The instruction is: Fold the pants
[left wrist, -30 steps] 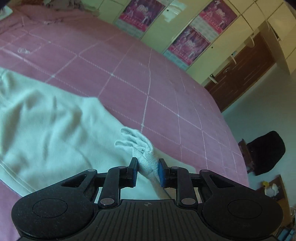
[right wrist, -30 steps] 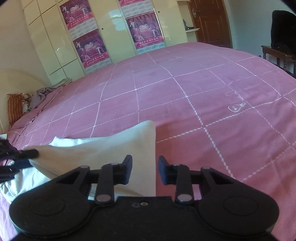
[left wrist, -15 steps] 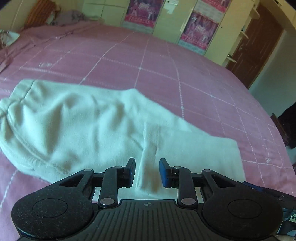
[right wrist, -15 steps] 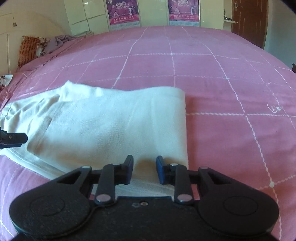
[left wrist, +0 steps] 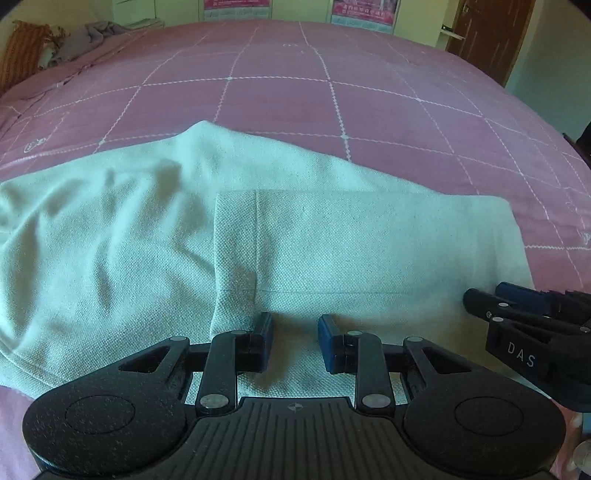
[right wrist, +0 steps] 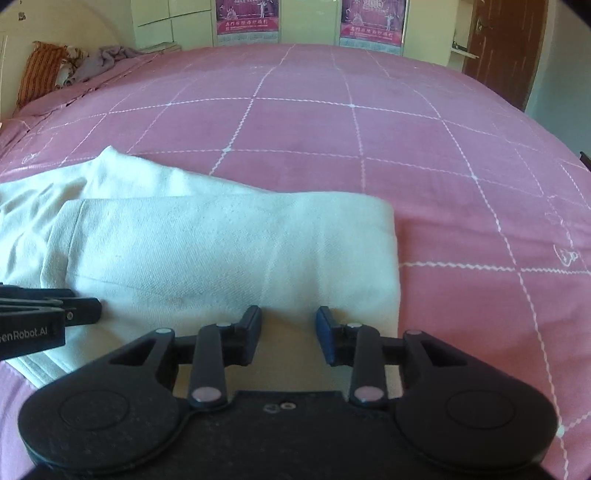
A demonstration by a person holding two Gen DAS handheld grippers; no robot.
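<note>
White pants (left wrist: 147,236) lie on the pink bed, with the leg end folded back over the upper part; the hem (left wrist: 236,251) sits near the middle. My left gripper (left wrist: 293,341) is open and empty, its jaws just above the near edge of the cloth by the hem. My right gripper (right wrist: 288,334) is open and empty over the near edge beside the fold (right wrist: 391,258). The pants also show in the right wrist view (right wrist: 221,251). Each gripper shows in the other's view: right gripper (left wrist: 524,314), left gripper (right wrist: 48,314).
The pink quilted bedspread (right wrist: 332,122) stretches far behind and to the right. A striped pillow (right wrist: 40,74) and a grey cloth (right wrist: 107,55) lie at the far left. Cupboards with posters (right wrist: 373,22) and a brown door (right wrist: 502,44) stand behind the bed.
The left gripper, shut on the leg hem a second ago, carried it over, let go and opened. Both grippers drew back to the near edge of the folded pants.
</note>
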